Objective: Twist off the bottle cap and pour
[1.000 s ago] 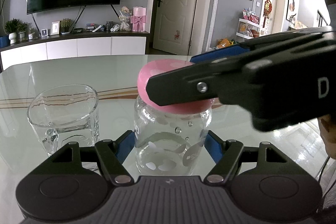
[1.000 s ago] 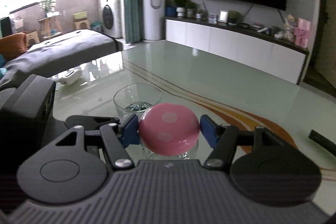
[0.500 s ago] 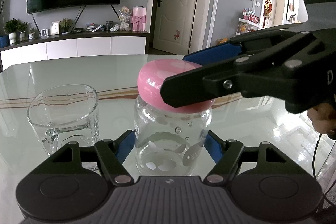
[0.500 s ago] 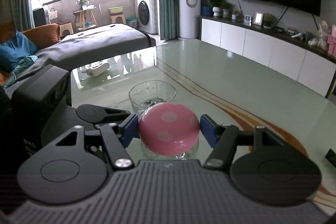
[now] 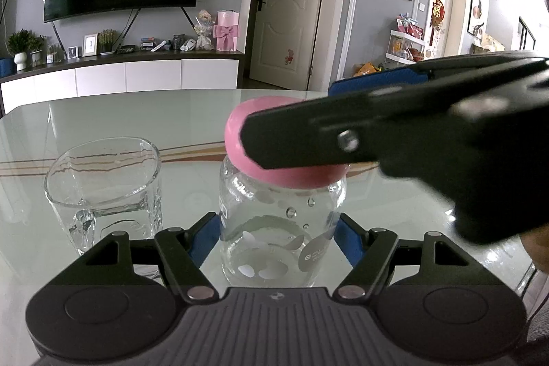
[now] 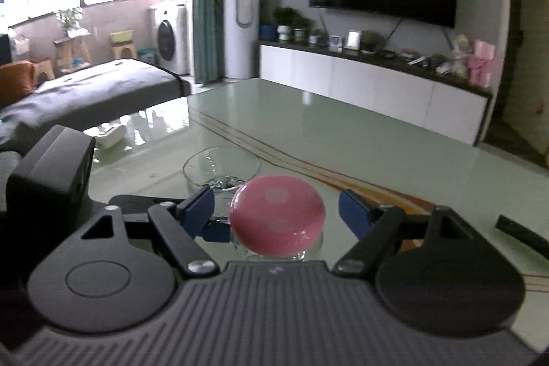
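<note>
Left gripper (image 5: 279, 237): 2 blue pads clamped on clear glass bottle (image 5: 278, 228). Right gripper (image 6: 276, 208): fingers spread, gaps either side of round pink cap (image 6: 277, 215). Empty clear glass tumbler (image 5: 103, 180) beside bottle.

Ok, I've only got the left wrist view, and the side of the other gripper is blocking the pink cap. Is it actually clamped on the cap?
Observer: No. The right wrist view shows the right gripper open. Both blue pads stand clear of the cap, which sits on the bottle.
Operator: Is the cap centred between them?
Observer: Roughly. The gaps on the two sides look about even.
Operator: Anything on the table to the right of it?
Observer: Yes, a dark cord-like thing lies on the table near the right edge. I can't tell what it is.
</note>
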`<state>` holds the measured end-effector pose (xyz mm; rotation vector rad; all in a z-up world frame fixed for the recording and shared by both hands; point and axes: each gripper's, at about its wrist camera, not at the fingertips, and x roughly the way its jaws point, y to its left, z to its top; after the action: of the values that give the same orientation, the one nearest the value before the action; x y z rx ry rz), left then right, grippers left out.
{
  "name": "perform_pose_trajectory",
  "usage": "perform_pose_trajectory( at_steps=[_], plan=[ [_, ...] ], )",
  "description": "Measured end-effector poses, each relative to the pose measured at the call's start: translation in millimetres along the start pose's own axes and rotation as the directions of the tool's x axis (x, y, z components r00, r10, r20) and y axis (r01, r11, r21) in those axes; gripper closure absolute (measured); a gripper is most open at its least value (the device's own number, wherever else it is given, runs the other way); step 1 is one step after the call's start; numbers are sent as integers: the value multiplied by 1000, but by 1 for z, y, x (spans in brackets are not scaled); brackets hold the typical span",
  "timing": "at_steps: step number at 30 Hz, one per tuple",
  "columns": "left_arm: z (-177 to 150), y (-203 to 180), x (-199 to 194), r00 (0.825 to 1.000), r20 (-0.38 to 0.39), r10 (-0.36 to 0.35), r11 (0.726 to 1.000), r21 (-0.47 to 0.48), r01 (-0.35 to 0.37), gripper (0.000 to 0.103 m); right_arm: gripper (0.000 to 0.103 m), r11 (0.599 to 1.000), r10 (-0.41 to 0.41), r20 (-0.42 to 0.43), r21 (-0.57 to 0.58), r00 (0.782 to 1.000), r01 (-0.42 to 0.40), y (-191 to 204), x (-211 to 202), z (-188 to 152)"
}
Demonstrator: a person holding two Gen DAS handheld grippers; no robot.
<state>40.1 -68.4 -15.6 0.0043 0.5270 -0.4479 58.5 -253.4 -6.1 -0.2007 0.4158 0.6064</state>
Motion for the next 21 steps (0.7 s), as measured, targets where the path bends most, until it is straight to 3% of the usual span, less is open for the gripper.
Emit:
perform_pose_trajectory(
  at_steps=[3, 9, 16, 21],
  plan=[
    [0, 0, 0, 1000, 0, 0, 1000, 0, 0, 28, 28, 999, -49, -12, -6, 999, 49, 7, 5, -1],
    [0, 0, 0, 1000, 0, 0, 1000, -1, 0, 28, 38, 998, -63, -42, -35, 997, 61, 12, 13, -4],
    [0, -1, 0, 1000, 0, -1, 1000, -2, 1, 28, 38, 999, 0, -38, -50, 999, -2, 3, 15, -4],
    [1, 0, -1, 1000, -1, -1, 1000, -3, 1, 28, 38, 993, 102, -22, -55, 994, -103, -15, 14, -6]
  ],
)
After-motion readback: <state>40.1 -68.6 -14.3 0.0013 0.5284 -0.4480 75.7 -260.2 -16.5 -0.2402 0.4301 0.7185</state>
